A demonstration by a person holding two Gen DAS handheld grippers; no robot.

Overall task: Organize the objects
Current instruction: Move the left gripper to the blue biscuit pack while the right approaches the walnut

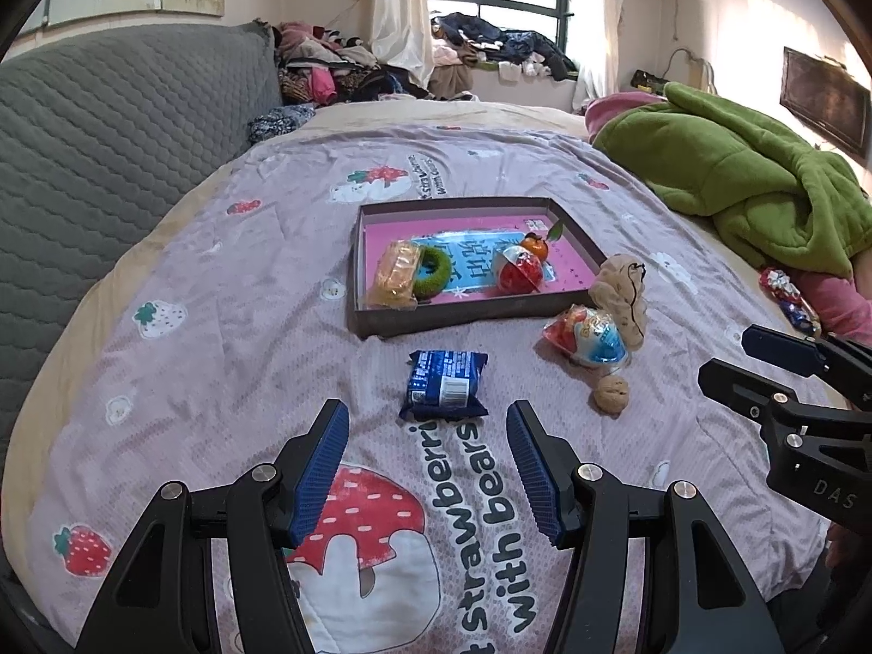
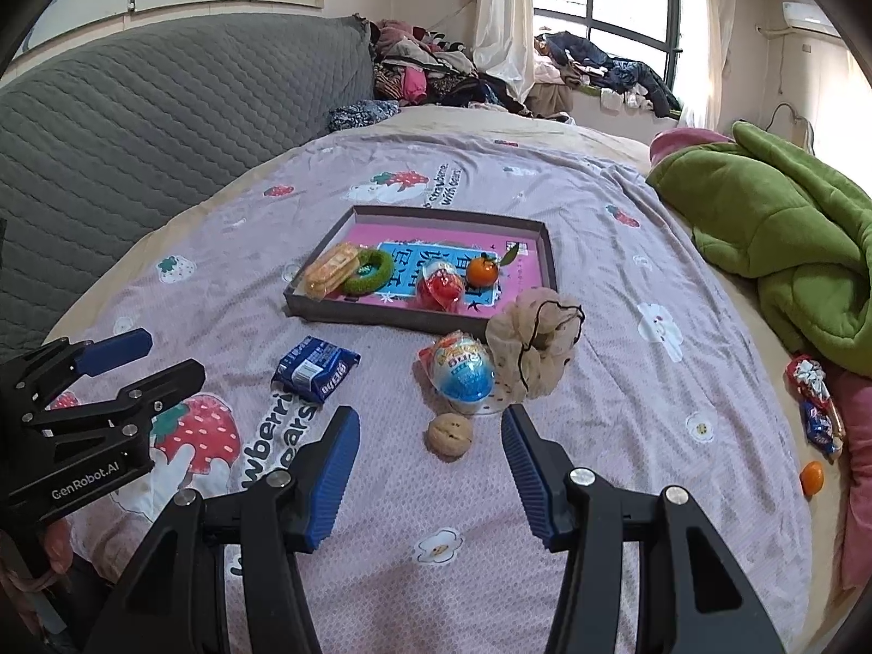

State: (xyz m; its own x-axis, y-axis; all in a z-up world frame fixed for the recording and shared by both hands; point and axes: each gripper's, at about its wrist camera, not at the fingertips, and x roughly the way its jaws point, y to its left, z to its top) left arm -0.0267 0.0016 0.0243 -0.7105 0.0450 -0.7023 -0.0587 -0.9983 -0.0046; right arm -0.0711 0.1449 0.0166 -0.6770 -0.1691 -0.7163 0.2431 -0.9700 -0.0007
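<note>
1. The left gripper (image 1: pixel 428 417) hovers low over the strawberry-print quilt (image 1: pixel 218 359), jaws spread wide and holding nothing.
2. Just beyond its fingertips lies a blue snack packet (image 1: pixel 444 384), flat on the quilt and apart from both fingers.
3. The right gripper (image 2: pixel 430 419) is likewise released, jaws wide, empty, hanging above the quilt.
4. A walnut (image 2: pixel 449 434) sits on the quilt between the right gripper's fingertips, touching neither.
5. Just beyond the walnut, a blue-and-red wrapped surprise egg (image 2: pixel 463 373) rests on the quilt, and a beige mesh pouch (image 2: pixel 537 349) with a dark drawstring lies against its right side.
6. Farther off stands a shallow dark-rimmed box lid (image 1: pixel 376 327) with a pink printed floor, its near rim close to the pouch.
7. Inside it, at the left end, a yellow wrapped biscuit pack (image 1: pixel 395 272) lies touching a green fuzzy ring (image 1: pixel 433 272).
8. Toward the lid's right end, a red wrapped surprise egg (image 1: pixel 520 272) lies just beside a small mandarin (image 1: pixel 534 245) with a leaf.
9. On the far right, a green fleece blanket (image 1: pixel 752 185) is heaped on the bed; near it, wrapped candies (image 2: pixel 815 403) and another mandarin (image 2: pixel 812 477) lie at the quilt's edge.
10. A grey quilted headboard (image 1: pixel 109 141) runs along the left.
</note>
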